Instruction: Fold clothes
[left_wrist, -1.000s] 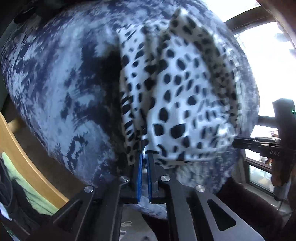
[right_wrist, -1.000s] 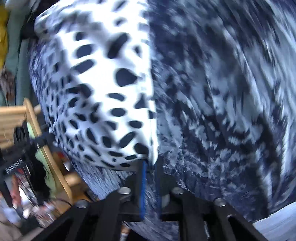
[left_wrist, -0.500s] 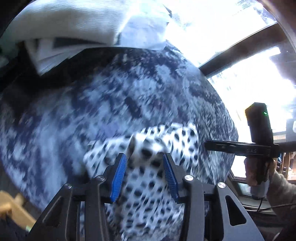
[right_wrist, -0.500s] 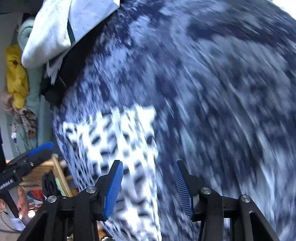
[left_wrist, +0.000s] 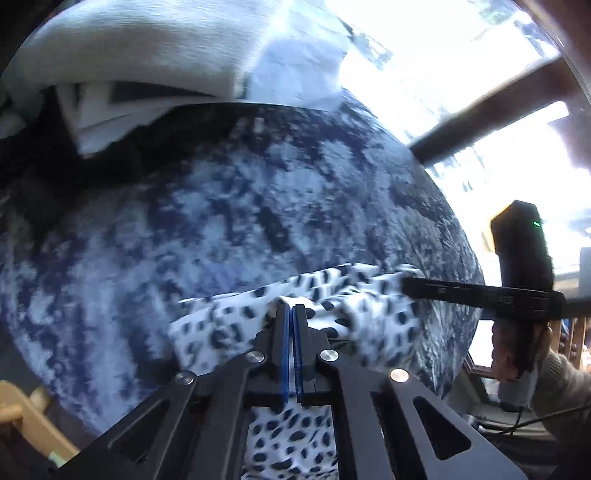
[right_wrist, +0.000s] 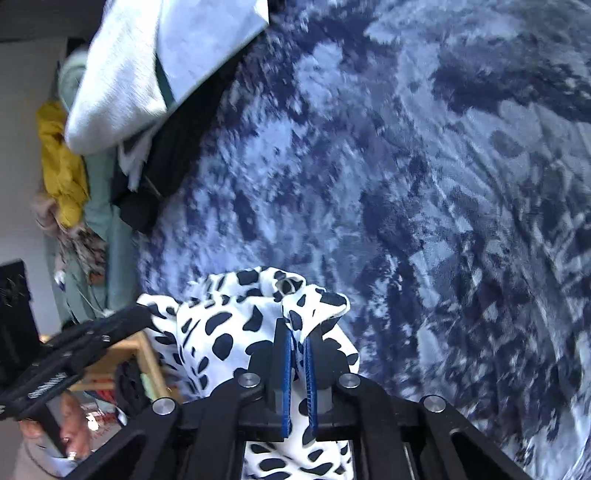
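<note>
Landmark: the blue-and-white mottled bedspread (left_wrist: 229, 229), which carries everything I speak of.
Garment: the white cloth with dark spots (right_wrist: 229, 332) sits bunched at the near edge of the bedspread, part of it hanging off towards me.
Left claw (left_wrist: 292, 314): pinched tight on a ridge of the spotted cloth.
Right claw (right_wrist: 298, 338): likewise clamped on a raised fold at the cloth's other end.
Done so far: I judge little. Both ends are gripped, but the cloth is crumpled and no neat fold shows.
Left to do: spread it flat on the bedspread, then fold it. The pile of pale and dark clothes (left_wrist: 147, 66) at the far side of the bedspread may also be waiting, though I cannot tell.
Writing: small white lettering on the left claw's body, seen from the right wrist, too blurred to read. No brand is legible.
</note>
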